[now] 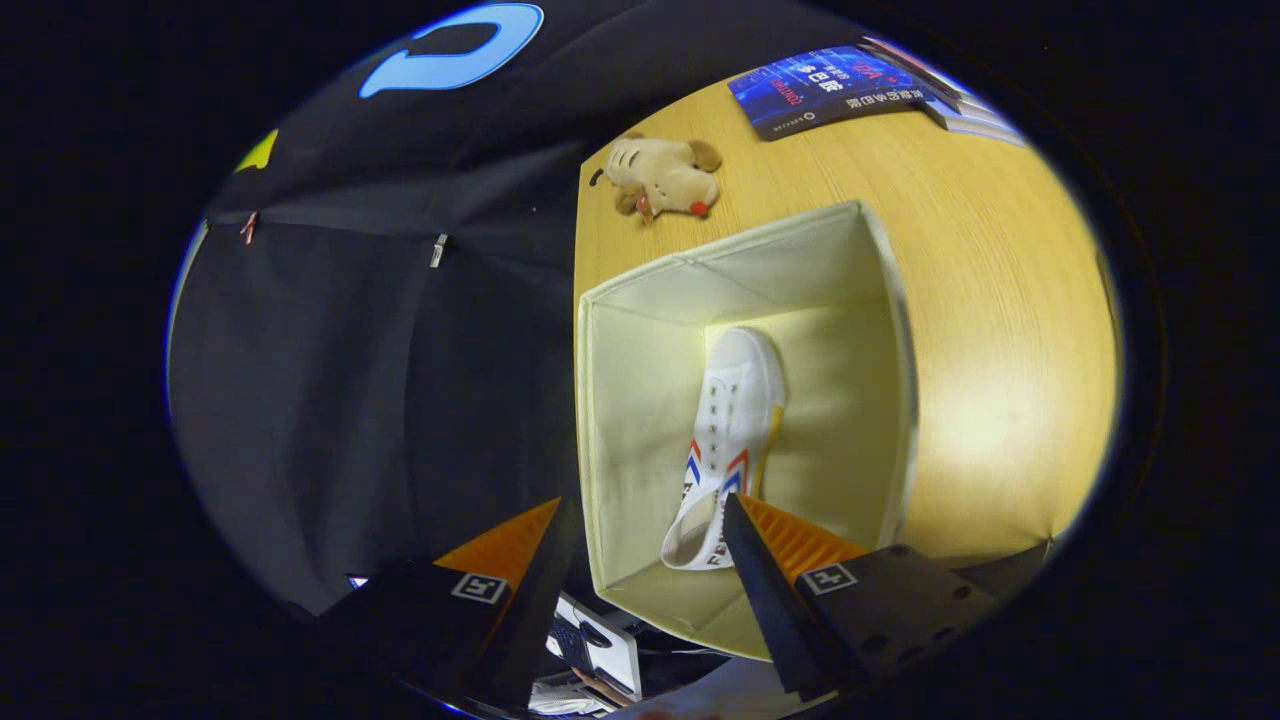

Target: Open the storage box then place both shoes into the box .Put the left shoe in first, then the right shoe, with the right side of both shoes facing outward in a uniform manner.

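Your hand-held gripper (645,540) hangs spread and empty above the open storage box (640,400); one white shoe (730,440) lies inside. Risk: you drop the second shoe facing the opposite way, breaking uniformity.

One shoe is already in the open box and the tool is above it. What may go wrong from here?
1. The shoe lies across the middle of the box floor, so the second shoe may land on top of it.
2. The box sits at the table edge, so a push from the open tool might slide it off.
3. One finger is near the shoe's heel and may catch it.
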